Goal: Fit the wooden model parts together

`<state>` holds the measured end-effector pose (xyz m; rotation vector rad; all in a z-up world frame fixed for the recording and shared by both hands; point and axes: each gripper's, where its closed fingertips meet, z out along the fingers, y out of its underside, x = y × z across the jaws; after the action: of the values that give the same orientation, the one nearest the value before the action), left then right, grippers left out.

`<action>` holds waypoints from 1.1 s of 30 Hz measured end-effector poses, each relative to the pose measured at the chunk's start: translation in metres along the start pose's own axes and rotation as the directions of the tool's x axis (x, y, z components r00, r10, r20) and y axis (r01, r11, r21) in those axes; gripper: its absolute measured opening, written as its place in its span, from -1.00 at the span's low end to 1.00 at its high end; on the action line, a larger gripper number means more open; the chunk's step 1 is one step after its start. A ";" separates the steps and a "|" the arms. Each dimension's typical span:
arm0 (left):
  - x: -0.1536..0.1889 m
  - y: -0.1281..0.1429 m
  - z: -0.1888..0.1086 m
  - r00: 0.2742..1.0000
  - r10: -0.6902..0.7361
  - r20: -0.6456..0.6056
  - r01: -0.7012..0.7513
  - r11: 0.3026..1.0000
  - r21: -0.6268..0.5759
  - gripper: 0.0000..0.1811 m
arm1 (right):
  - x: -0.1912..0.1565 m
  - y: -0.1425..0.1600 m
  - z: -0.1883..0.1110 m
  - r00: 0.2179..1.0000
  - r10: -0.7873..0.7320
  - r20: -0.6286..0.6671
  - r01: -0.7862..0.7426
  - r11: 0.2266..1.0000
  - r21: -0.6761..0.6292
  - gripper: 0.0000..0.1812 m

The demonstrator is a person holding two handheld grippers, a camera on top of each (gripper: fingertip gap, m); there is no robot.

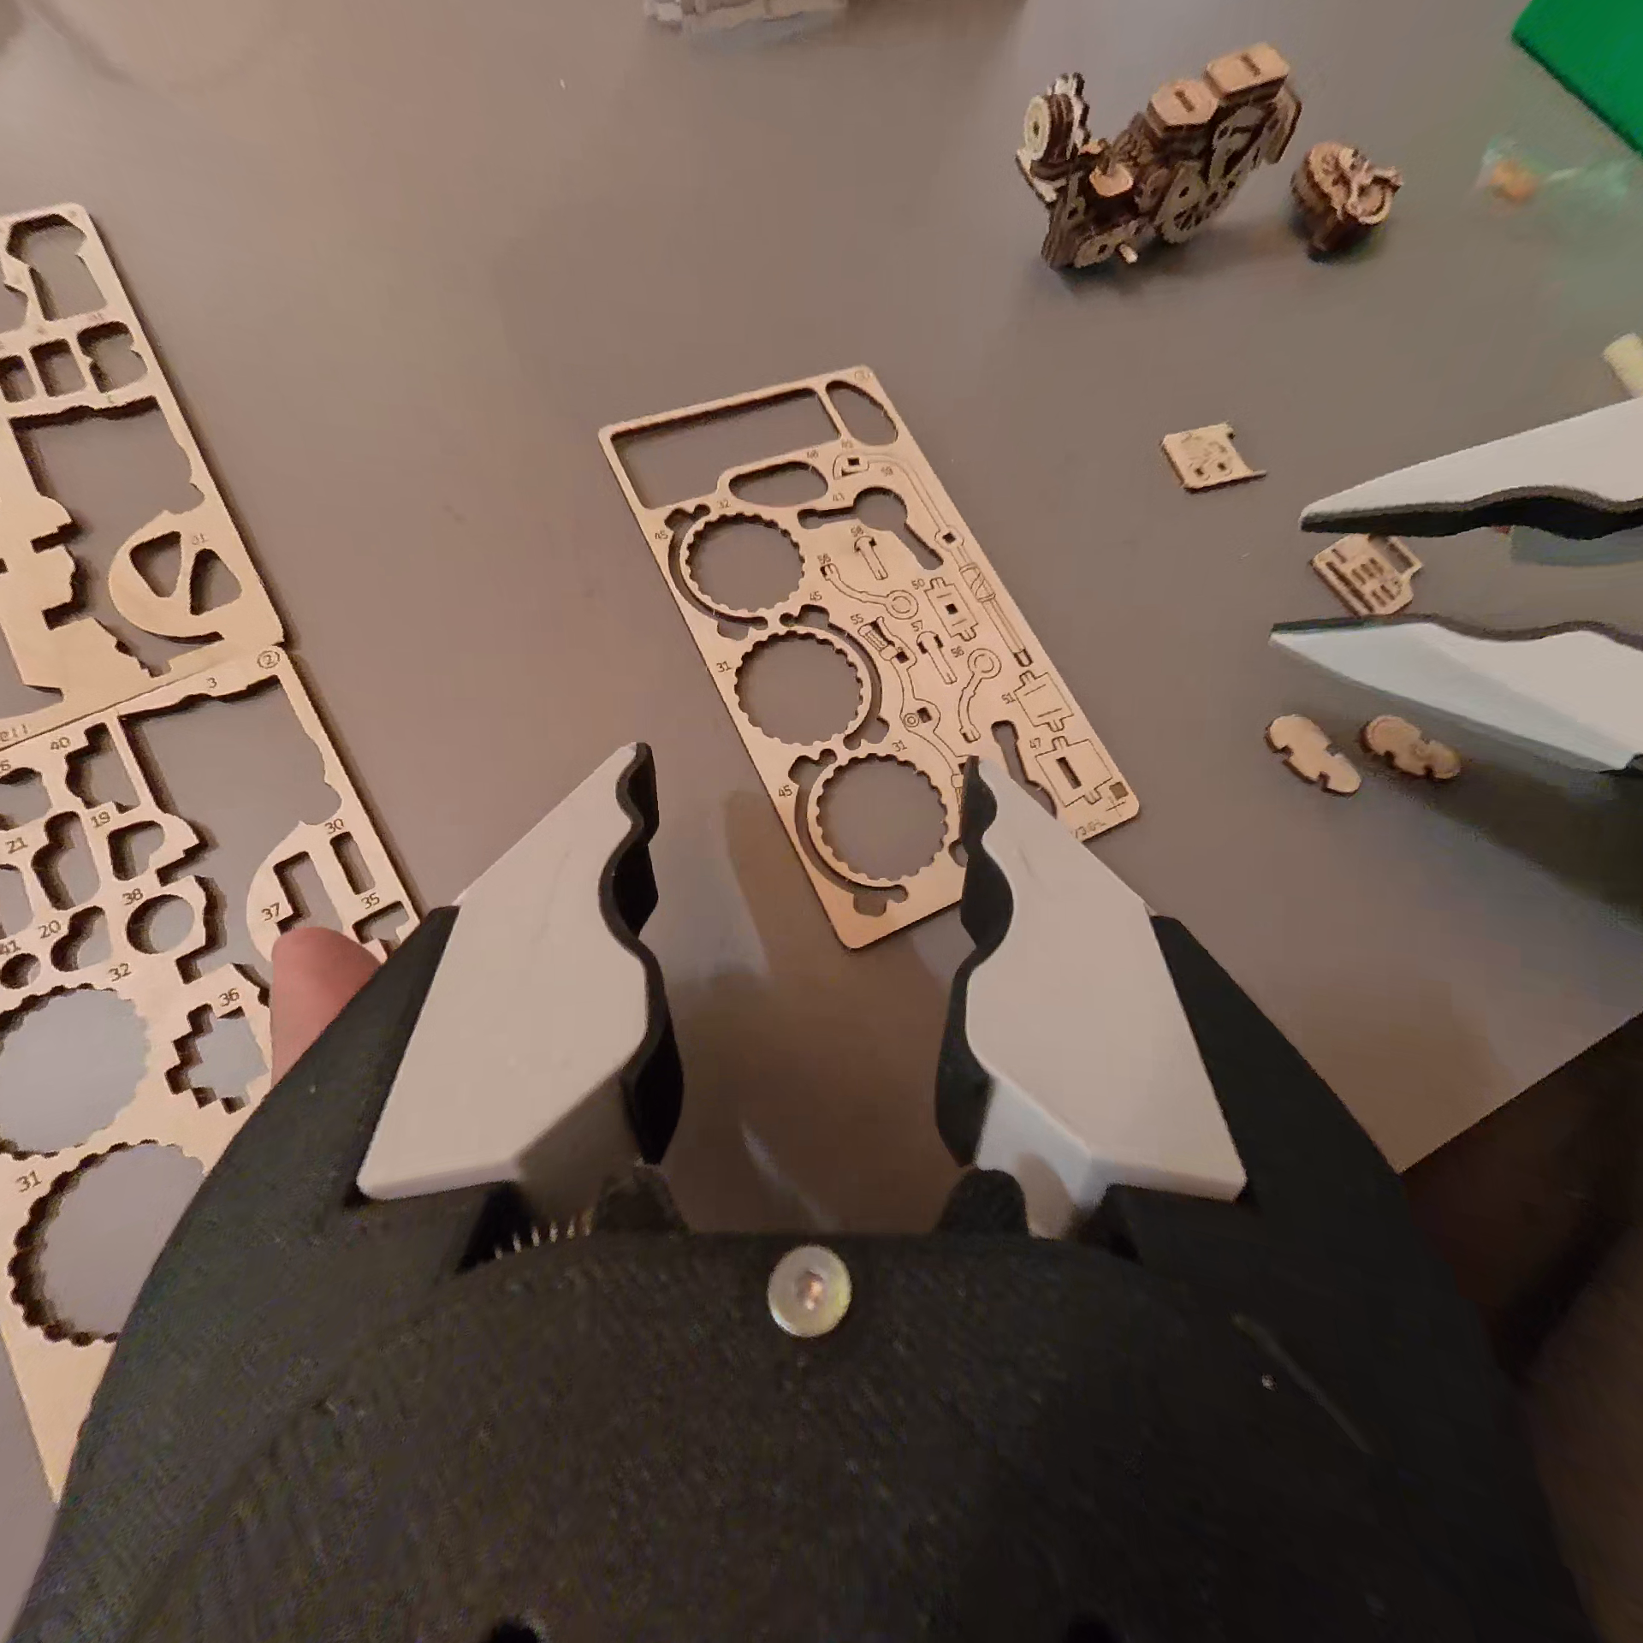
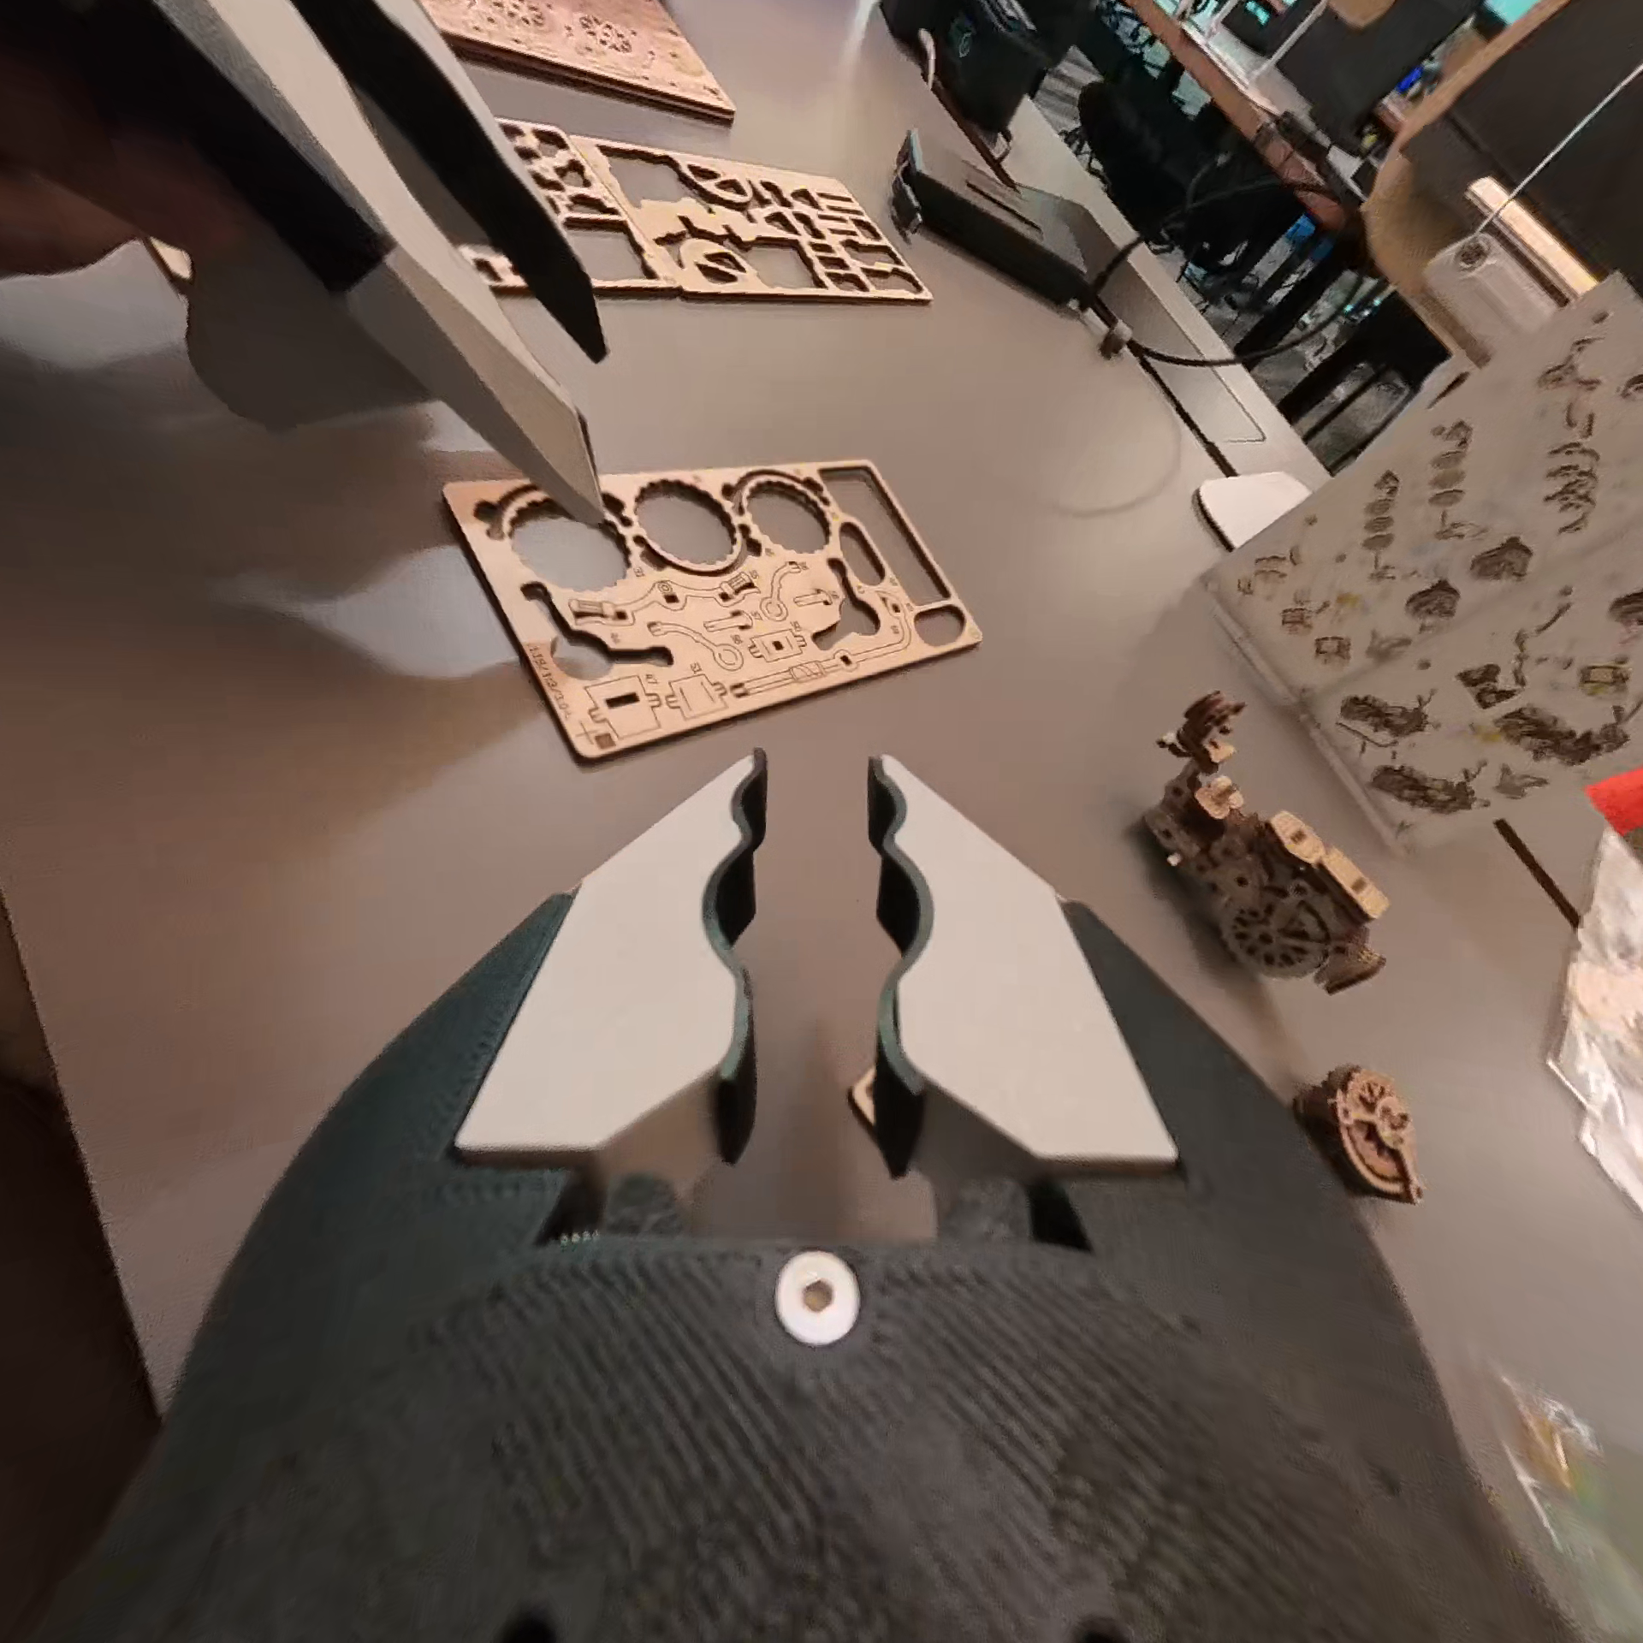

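A small plywood parts sheet [image 1: 889, 569] [image 2: 898, 642] with three round cutouts lies flat on the grey table [image 1: 498, 293]. My left gripper [image 1: 805, 765] is open and empty, hovering over the sheet's near end. In the right wrist view it [image 2: 591, 427] comes in from the upper left with one fingertip [image 2: 582, 498] at a round cutout. My right gripper [image 2: 815, 763] [image 1: 1289, 576] is open a narrow gap and empty, just short of the sheet's edge. A half-built wooden model [image 1: 1165, 169] [image 2: 1262, 889] and a small round sub-assembly [image 1: 1342, 191] [image 2: 1360, 1129] stand beyond.
Larger punched-out plywood sheets [image 1: 133, 622] [image 2: 711, 222] lie to the left. Loose wooden pieces [image 1: 1214, 455] [image 1: 1365, 573] [image 1: 1311, 756] lie near my right gripper. An instruction sheet [image 2: 1467, 605] and a plastic bag [image 2: 1609, 978] sit at the right. A person's finger [image 1: 311, 969] shows beside my left gripper. My left tips are about 25 centimeters from the half-built wooden model [image 1: 1165, 169], my right tips only 15 centimeters. The right camera catches it too, in the right wrist view [image 2: 1244, 848]. About 20 centimeters separates my right fingertips from the small round sub-assembly [image 1: 1342, 191]. The right camera catches it too, in the right wrist view [image 2: 1353, 1099].
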<state>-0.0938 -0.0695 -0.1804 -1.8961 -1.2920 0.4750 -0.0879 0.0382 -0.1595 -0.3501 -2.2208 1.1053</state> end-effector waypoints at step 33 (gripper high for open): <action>-0.007 0.004 0.007 0.999 -0.047 -0.018 0.047 0.999 -0.005 -0.90 | -0.006 0.004 -0.010 0.930 0.314 0.191 -0.322 0.947 0.012 -0.79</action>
<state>-0.0990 -0.0738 -0.1886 -1.8655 -1.3232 0.4301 -0.0773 0.0445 -0.1605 -0.6295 -2.3543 1.4057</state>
